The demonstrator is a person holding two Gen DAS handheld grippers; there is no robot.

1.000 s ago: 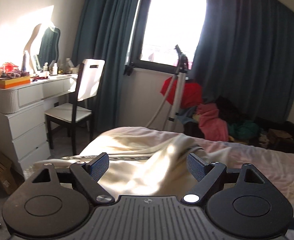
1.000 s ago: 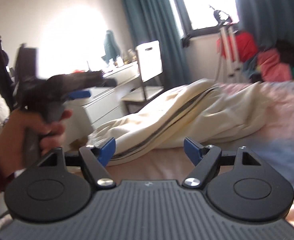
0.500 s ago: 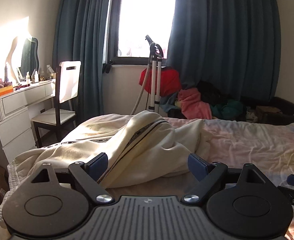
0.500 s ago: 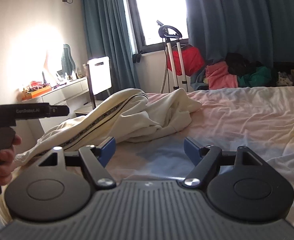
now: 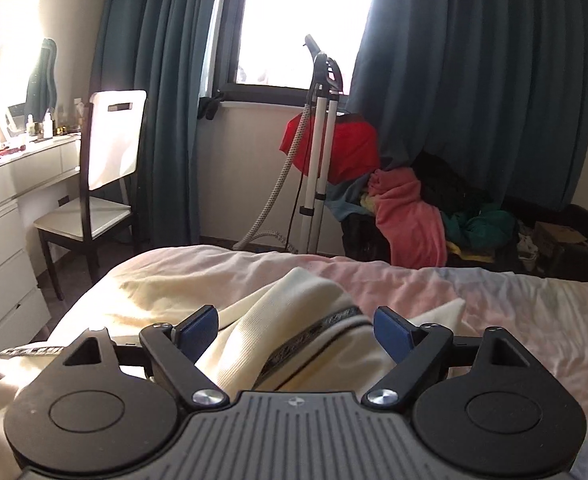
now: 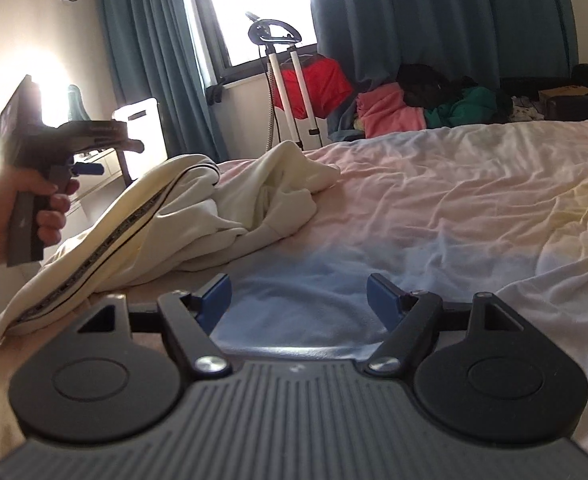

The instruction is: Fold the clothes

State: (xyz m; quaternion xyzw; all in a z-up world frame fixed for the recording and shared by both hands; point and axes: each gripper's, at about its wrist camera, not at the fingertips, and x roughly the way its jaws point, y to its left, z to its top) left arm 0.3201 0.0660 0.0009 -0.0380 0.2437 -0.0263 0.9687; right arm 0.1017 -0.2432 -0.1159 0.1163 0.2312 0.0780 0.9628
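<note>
From the left wrist, the left gripper (image 5: 295, 330) stands wide open with the cream garment (image 5: 290, 320) humped between its fingers, ungripped; closing here could catch several layers at once. From the right wrist, the right gripper (image 6: 298, 302) gapes empty over bare bedsheet (image 6: 433, 208), the garment off to its left, so it may pinch sheet instead.

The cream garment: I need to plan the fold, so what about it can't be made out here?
- Cream garment, left wrist view: near end hidden behind the left gripper.
- Right wrist view: its lower left runs off the frame edge.
- Both views: it lies bunched, so its type and full outline can't be told.
</note>
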